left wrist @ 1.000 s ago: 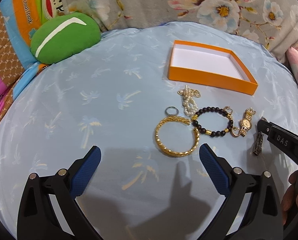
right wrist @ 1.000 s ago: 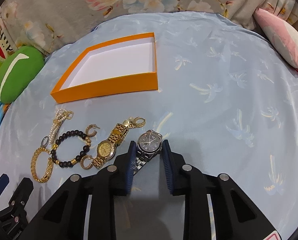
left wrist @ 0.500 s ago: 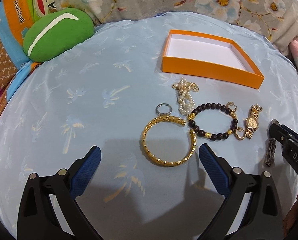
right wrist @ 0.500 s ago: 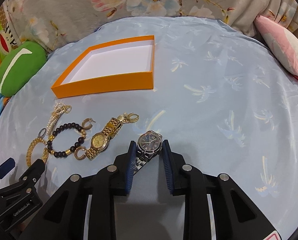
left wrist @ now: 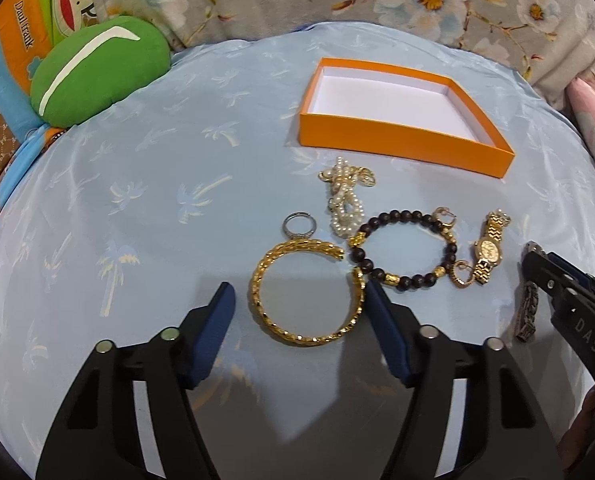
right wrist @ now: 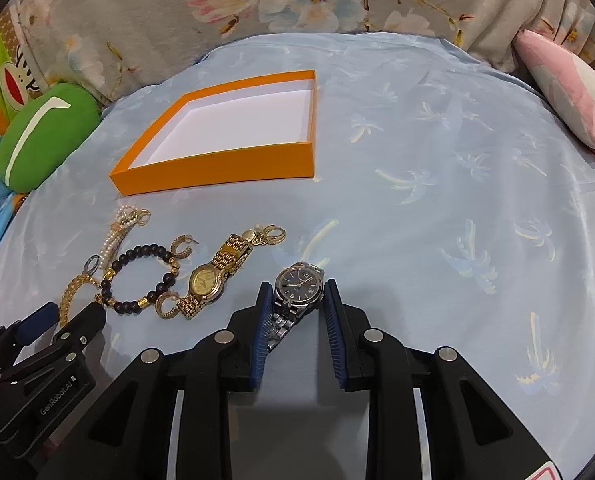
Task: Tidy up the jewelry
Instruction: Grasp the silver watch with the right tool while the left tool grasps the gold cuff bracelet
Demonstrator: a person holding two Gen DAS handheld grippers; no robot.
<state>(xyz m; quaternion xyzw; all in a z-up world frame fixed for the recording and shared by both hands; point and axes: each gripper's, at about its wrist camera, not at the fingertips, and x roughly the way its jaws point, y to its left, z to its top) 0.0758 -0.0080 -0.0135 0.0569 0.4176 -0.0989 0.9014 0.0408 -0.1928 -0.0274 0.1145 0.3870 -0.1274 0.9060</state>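
Jewelry lies on a light-blue cloth in front of an empty orange box (left wrist: 401, 136) (right wrist: 217, 168). My left gripper (left wrist: 297, 292) straddles the gold bangle (left wrist: 305, 338) and its jaws are closing. The right pad is at the bangle's edge and the left pad stands clear of it. Beyond the bangle lie a silver ring (left wrist: 299, 226), a pearl piece (left wrist: 345, 200), a black bead bracelet (left wrist: 393, 214) and a gold watch (left wrist: 487, 248) (right wrist: 205, 282). My right gripper (right wrist: 297, 286) is shut on the silver watch (right wrist: 299, 284), which rests on the cloth.
A green cushion (left wrist: 97, 68) sits at the back left and a pink cushion (right wrist: 569, 96) at the back right. Floral fabric lines the far edge. Gold hoop earrings (right wrist: 275, 232) lie by the gold watch. Bare cloth stretches to the right of the silver watch.
The left gripper came forward and down to the gold bangle, and its jaws narrowed from wide open to either side of it. The right gripper kept still on the silver watch.
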